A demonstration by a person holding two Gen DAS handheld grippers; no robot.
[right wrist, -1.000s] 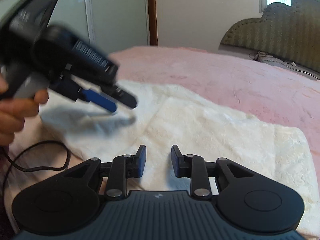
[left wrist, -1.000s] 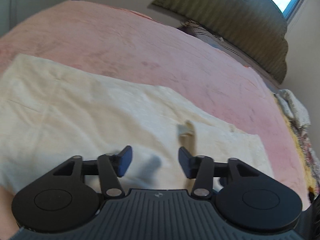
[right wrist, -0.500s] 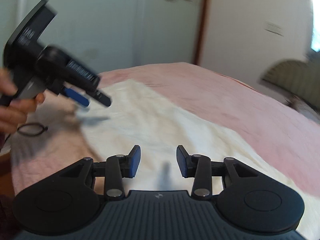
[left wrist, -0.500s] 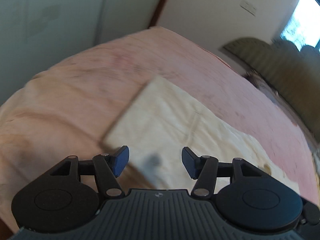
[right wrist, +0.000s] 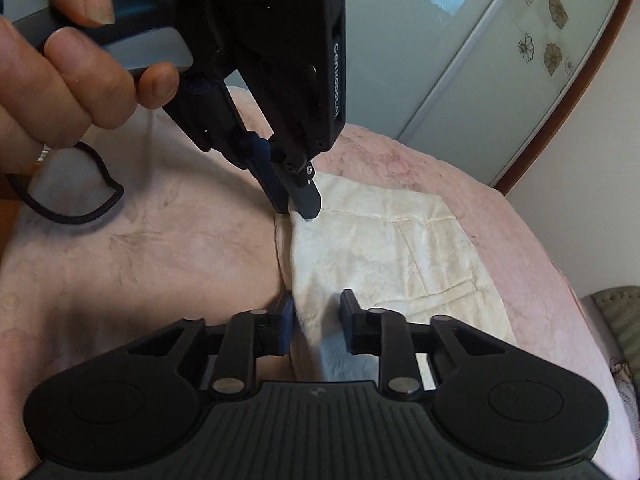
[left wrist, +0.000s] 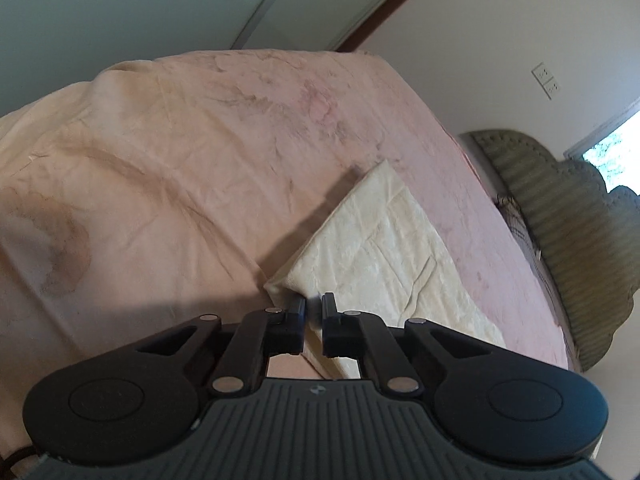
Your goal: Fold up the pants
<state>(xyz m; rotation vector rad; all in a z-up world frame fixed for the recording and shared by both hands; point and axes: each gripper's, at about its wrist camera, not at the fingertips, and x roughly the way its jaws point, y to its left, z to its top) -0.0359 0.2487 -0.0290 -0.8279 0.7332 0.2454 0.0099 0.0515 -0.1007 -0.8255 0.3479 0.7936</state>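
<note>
Cream pants lie folded lengthwise on the pink bed cover. My left gripper is shut on the near corner of their end edge. In the right wrist view that same left gripper comes down from the top, held by a hand, and pinches the far part of the pants' left edge. My right gripper sits at the near part of that edge. Its jaws are closing, with the fabric edge between them and a gap still showing.
A black cable loops on the bed cover to the left of the pants. A green padded headboard stands at the right. Wardrobe doors and a wall with sockets lie beyond the bed.
Both grippers swung along the pants to their end edge. The left gripper went from open to shut on the fabric. The right gripper's jaws narrowed around the edge.
</note>
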